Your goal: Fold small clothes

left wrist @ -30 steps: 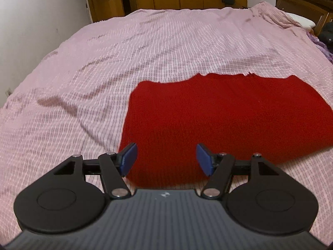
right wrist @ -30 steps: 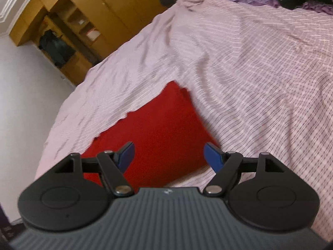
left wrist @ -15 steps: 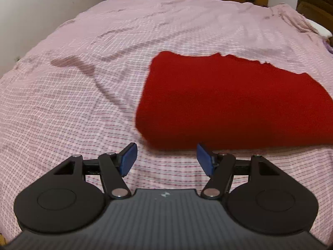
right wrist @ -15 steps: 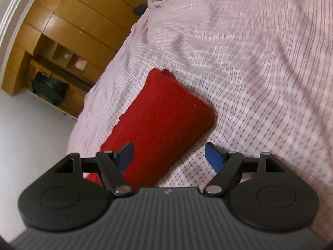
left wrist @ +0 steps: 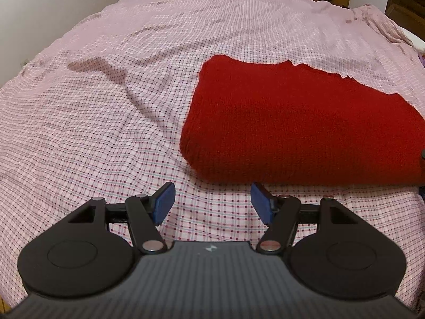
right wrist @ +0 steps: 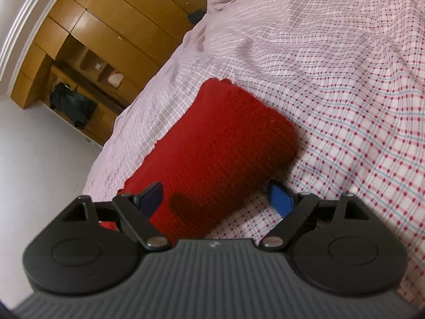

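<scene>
A red knitted garment [left wrist: 300,125] lies folded on the pink checked bedsheet [left wrist: 106,111]; its rounded fold edge faces me. My left gripper [left wrist: 212,203] is open and empty, low over the sheet just short of that near edge. In the right wrist view the same garment [right wrist: 220,148] runs from the centre to the lower left. My right gripper [right wrist: 216,199] is open, close over the garment's near right end, with one blue pad [right wrist: 279,198] beside its edge over the sheet. Neither gripper holds anything.
The bedsheet has a raised wrinkle [left wrist: 111,69] at the left. Wooden wardrobes [right wrist: 106,34] stand beyond the bed's far side. A dark wooden headboard [left wrist: 406,8] is at the far right. A white wall [left wrist: 53,5] borders the left.
Both grippers have drawn back toward the near side and dropped lower. The garment now lies farther ahead of the left gripper and to its right. Both stayed open.
</scene>
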`<state>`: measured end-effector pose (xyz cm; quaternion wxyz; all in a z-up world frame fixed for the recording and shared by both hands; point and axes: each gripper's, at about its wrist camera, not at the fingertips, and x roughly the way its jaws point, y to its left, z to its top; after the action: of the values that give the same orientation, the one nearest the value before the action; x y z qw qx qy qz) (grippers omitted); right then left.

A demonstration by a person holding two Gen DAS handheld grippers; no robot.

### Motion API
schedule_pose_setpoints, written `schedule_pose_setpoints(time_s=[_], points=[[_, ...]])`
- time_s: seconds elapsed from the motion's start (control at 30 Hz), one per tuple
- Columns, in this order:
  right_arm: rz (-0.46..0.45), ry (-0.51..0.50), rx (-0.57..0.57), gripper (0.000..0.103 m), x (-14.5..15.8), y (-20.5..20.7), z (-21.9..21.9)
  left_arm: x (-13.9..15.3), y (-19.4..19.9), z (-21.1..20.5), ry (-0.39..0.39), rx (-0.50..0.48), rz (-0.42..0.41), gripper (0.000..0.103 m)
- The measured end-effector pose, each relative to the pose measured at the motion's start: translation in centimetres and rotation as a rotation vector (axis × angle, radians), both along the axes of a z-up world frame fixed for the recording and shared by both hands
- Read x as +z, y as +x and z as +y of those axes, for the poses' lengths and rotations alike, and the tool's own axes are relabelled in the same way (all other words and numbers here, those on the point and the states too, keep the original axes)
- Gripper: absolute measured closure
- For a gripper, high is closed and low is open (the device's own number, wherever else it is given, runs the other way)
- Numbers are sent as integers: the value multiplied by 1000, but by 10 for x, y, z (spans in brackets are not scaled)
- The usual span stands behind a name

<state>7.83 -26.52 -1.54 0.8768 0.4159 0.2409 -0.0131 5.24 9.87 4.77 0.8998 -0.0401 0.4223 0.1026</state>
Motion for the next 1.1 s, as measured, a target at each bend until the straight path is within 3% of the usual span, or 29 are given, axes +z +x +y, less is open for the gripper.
schedule_pose_setpoints(time_s=[0.13, 0.37, 0.6, 0.67, 0.73, 0.83, 1.1], points=[[-20, -5, -7, 17, 0, -3, 2, -1, 0, -1, -3, -7, 1, 33], [-64, 172, -126, 13, -4, 7, -15, -5, 3, -4, -4, -18, 11, 33], [-89, 121, -163, 14, -7, 31, -11, -6, 3, -3, -1, -26, 8, 33], [-79, 102, -176, 26, -6, 35, -12, -6, 3, -1, 5, -23, 9, 33], [-71, 112, -176, 46, -7, 38, -18, -4, 1, 2, 5, -18, 4, 33], [-82, 140, -157, 63, -6, 37, -26, -1, -2, 8, 5, -8, -5, 33], [-154, -7, -77, 69, 30, 31, -11, -1, -5, 17, -10, 7, -10, 33]])
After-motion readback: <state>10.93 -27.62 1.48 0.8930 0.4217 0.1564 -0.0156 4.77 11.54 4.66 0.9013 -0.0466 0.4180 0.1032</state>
